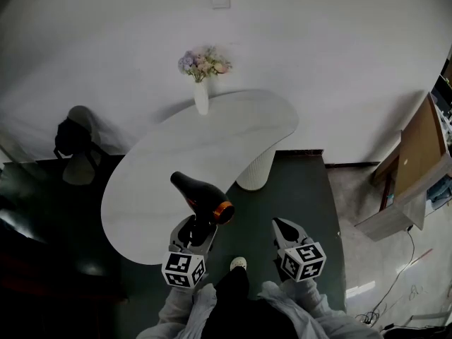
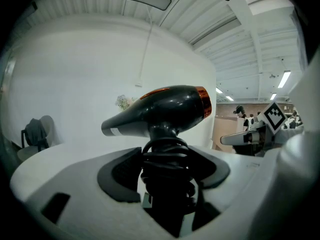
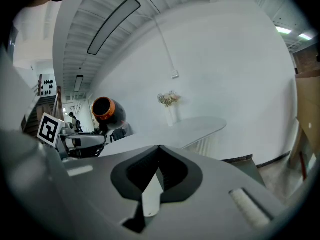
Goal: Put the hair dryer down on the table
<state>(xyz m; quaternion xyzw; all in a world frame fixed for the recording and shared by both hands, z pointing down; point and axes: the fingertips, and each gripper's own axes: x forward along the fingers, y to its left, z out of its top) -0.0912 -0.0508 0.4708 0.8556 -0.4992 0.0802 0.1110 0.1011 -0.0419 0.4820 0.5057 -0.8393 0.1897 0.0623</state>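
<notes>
The hair dryer (image 1: 201,198) is black with an orange ring at its rear and is held upright above the near edge of the white table (image 1: 162,168). My left gripper (image 1: 194,230) is shut on its handle, around which the cord is wound (image 2: 167,169). Its nozzle points far-left over the tabletop. In the left gripper view the dryer's body (image 2: 160,109) fills the middle. My right gripper (image 1: 284,229) hangs to the right beyond the table's edge, shut with nothing in it. The right gripper view shows its jaws (image 3: 159,150) meeting and the dryer (image 3: 106,111) at left.
A white vase of flowers (image 1: 202,83) stands at the table's far end. The table rests on a ribbed white pedestal (image 1: 254,169). A chair with a dark bag (image 1: 74,143) sits at the left by the wall. Wooden furniture (image 1: 417,164) and cables lie at the right.
</notes>
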